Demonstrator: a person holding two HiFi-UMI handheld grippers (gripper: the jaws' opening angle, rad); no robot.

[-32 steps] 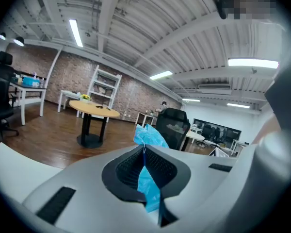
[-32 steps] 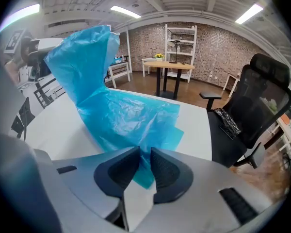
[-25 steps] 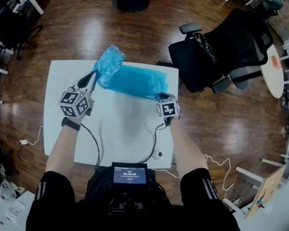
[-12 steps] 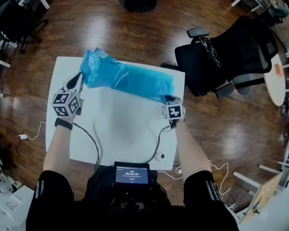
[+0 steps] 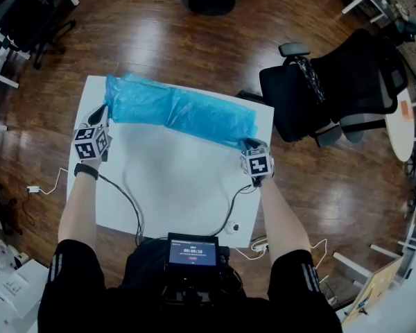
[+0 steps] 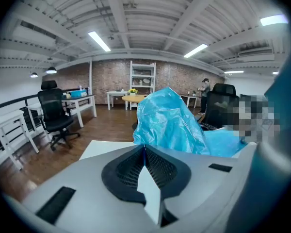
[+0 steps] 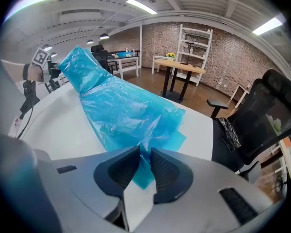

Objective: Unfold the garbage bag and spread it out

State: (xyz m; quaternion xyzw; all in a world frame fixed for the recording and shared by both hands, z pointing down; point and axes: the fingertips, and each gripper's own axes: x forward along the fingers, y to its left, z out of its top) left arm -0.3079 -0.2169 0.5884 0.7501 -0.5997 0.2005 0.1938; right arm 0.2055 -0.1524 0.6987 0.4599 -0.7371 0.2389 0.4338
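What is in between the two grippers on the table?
The blue garbage bag stretches from the left gripper to the right gripper, each clamped on one end, over the white table. The head view shows it.

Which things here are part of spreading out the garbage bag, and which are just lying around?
In the job: garbage bag, left tool and right tool clamped on its ends, white table.
Just lying about: black office chair, cables on the table.

The garbage bag (image 5: 180,113) is bright translucent blue, the surface (image 5: 173,186) white, the floor (image 5: 152,33) glossy reddish-brown wood, the chair (image 5: 347,82) black.
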